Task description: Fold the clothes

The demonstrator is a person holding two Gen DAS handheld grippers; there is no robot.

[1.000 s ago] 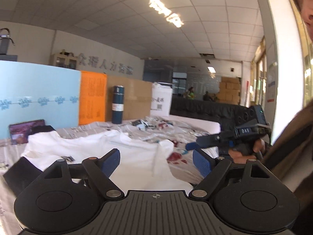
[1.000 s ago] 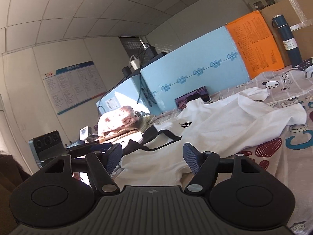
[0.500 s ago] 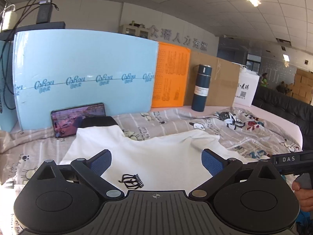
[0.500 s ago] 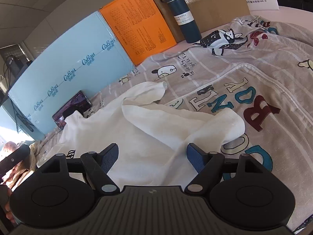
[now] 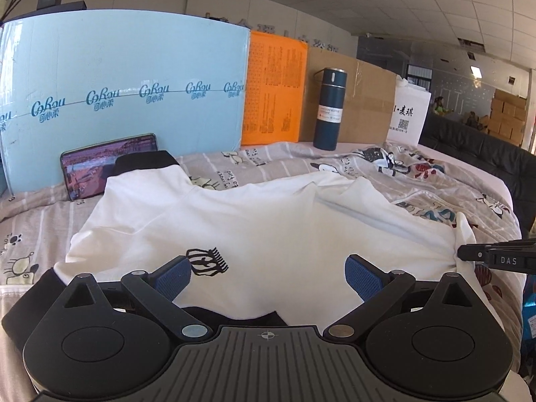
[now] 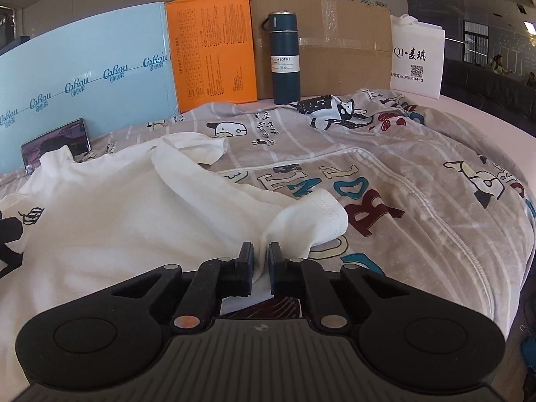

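A white T-shirt (image 5: 268, 221) with a small black crown print (image 5: 207, 261) lies spread and rumpled on a cartoon-print bedsheet (image 6: 418, 181). It also shows in the right wrist view (image 6: 117, 214). My left gripper (image 5: 268, 276) is open and empty, low over the shirt's near edge. My right gripper (image 6: 260, 258) is shut on the shirt's near right corner, beside a short sleeve (image 6: 311, 217). The right gripper also shows in the left wrist view (image 5: 495, 259), pinching cloth at the shirt's right edge.
A phone (image 5: 107, 164) leans on a light blue board (image 5: 127, 100) at the back left. An orange board (image 5: 274, 90), a dark blue bottle (image 5: 328, 110), a cardboard box (image 6: 335, 43) and a white bag (image 6: 415, 57) stand along the back. A dark garment (image 5: 30, 305) lies near left.
Both grippers have swung down toward the shirt. My right gripper has gone from open to shut on the shirt's corner. My left gripper stays open.
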